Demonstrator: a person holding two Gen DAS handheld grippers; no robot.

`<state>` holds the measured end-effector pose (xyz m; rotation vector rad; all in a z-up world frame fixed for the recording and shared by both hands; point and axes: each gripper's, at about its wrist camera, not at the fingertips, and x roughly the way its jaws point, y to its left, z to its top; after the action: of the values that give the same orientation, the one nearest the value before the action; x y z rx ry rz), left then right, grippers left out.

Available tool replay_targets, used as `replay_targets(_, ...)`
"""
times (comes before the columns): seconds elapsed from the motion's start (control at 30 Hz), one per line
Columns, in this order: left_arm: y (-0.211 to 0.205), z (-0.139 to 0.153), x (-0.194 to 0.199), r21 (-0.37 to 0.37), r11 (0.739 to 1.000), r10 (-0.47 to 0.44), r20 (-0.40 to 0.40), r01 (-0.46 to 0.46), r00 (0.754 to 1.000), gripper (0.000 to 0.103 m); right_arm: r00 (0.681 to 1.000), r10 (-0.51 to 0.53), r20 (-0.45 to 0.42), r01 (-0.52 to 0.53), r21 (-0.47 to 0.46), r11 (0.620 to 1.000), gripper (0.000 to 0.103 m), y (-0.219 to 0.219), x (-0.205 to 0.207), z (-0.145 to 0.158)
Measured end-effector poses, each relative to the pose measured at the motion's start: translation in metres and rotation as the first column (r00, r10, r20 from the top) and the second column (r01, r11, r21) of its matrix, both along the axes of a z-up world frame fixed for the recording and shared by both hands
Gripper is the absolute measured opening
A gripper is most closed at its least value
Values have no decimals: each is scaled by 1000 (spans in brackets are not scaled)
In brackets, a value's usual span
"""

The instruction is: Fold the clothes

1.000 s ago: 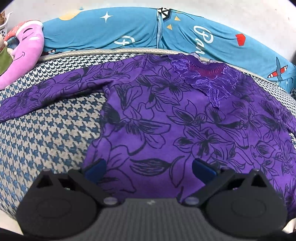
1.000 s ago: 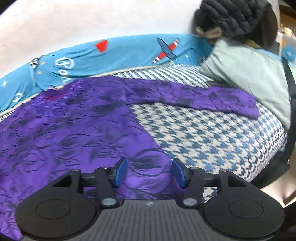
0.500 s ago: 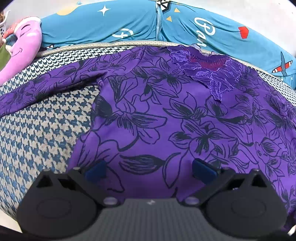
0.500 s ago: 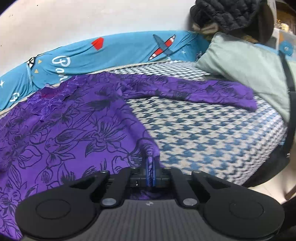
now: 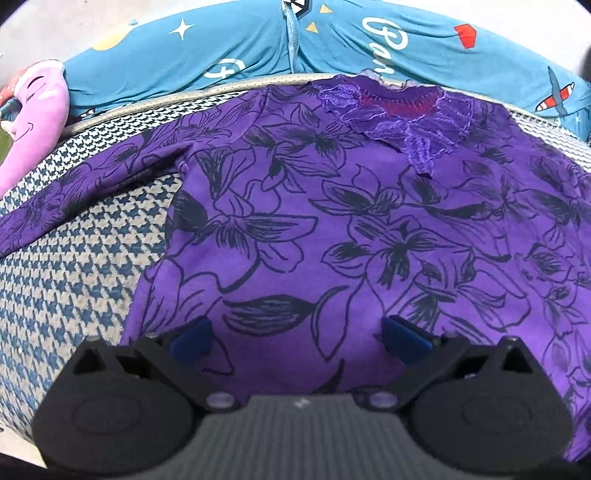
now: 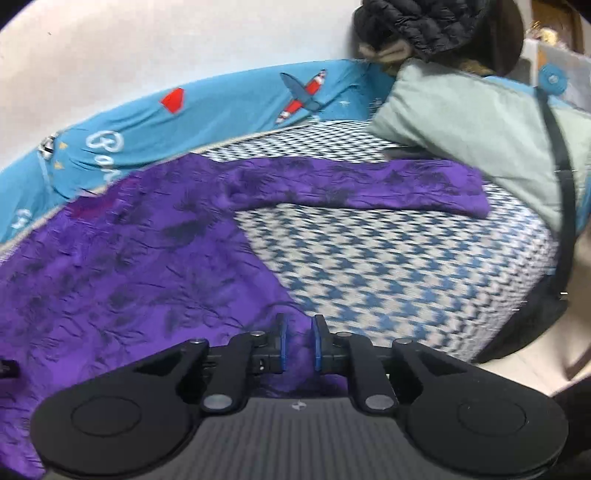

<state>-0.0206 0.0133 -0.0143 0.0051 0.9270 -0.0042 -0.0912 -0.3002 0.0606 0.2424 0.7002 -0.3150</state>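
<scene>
Spread flat on the houndstooth bed cover: a purple flowered top, collar at the far edge by the blue bumper cushion, hem at the near edge, so the body runs near to far. Sleeves out sideways, the left one stretched left toward a pink plush toy, the right one reaching right toward a grey-green pillow. Above that pillow, a black quilted jacket.

Left gripper over the near hem, fingers spread wide with nothing between them. Right gripper at the top's near right corner, pads only a narrow gap apart with purple cloth showing in that gap; cannot tell through the blur whether pinched or loose.
</scene>
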Motion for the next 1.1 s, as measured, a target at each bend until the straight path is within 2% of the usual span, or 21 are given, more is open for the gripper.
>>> replay_targets(0.13, -4, 1, 0, -7, 1000, -10, 7, 10, 1000, 103, 994, 111, 21, -112, 34, 993, 27, 6, 12, 6)
replay_targets(0.23, -8, -3, 0, 8, 1000, -22, -6, 22, 1000, 103, 984, 179, 19, -180, 52, 982, 29, 6, 25, 8)
replay_targets(0.47, -10, -6, 1, 11, 1000, -11, -16, 11, 1000, 103, 974, 226, -33, -220, 135, 966, 37, -15, 56, 4)
replay_targets(0.57, -10, -7, 1, 12, 1000, -8, -16, 8, 1000, 103, 980, 192, -59, -182, 154, 971, 40, -34, 68, -2)
replay_targets(0.73, -11, -7, 0, 14, 1000, 2, -13, -2, 1000, 103, 994, 75, -77, -56, 217, 975, 40, -75, 83, -12)
replay_targets(0.97, -13, -5, -1, 19, 1000, 25, -7, -25, 1000, 103, 993, -77, -85, 101, 333, 937, 40, -128, 93, -24)
replay_targets(1.1, -15, 1, 0, 5, 1000, 18, 9, -18, 1000, 103, 984, -154, -84, 175, 403, 898, 41, -149, 94, -30)
